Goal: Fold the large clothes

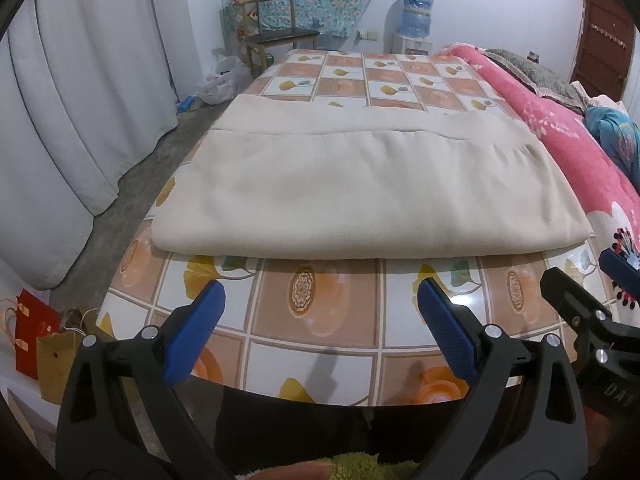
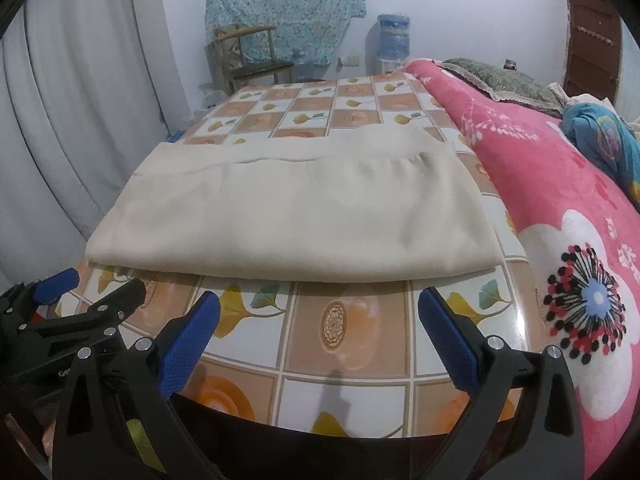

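A large beige cloth (image 1: pixel 352 184) lies folded flat on a table with a tiled floral cover (image 1: pixel 332 320); its folded edge faces me. It also shows in the right wrist view (image 2: pixel 304 216). My left gripper (image 1: pixel 320 296) is open and empty, just short of the cloth's near edge. My right gripper (image 2: pixel 320 308) is open and empty, also short of the near edge. Each gripper shows at the side of the other's view: the right gripper (image 1: pixel 588 280) and the left gripper (image 2: pixel 96 284).
A pink floral blanket (image 2: pixel 560 208) lies along the table's right side. White curtains (image 1: pixel 72 100) hang at the left. A wooden chair (image 1: pixel 276 28) and a water dispenser (image 1: pixel 416 20) stand at the far wall. Paper bags (image 1: pixel 44 340) sit on the floor at left.
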Available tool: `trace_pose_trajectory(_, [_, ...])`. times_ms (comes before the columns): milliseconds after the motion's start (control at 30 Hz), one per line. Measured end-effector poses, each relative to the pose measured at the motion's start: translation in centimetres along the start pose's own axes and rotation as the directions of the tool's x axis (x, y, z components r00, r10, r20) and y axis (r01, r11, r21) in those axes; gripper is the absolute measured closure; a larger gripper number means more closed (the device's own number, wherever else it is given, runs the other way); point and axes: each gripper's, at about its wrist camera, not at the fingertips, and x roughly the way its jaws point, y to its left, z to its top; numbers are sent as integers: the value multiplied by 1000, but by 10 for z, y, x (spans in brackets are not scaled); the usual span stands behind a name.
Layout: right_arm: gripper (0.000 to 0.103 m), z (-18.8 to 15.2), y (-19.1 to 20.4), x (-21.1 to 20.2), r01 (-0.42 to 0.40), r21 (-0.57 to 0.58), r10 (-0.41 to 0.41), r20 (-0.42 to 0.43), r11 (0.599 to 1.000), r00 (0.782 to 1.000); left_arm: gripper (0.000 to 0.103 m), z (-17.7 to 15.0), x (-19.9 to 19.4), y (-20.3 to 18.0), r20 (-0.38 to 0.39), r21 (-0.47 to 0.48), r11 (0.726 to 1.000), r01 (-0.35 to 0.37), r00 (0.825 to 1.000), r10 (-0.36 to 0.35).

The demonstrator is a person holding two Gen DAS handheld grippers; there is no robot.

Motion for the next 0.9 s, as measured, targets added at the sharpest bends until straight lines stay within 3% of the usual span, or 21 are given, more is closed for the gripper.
trace_pose_trajectory(900, [7, -1, -1, 0, 14, -3, -14, -6, 1000, 1000, 10, 1, 3, -3, -19, -8, 1000, 14, 1000, -14])
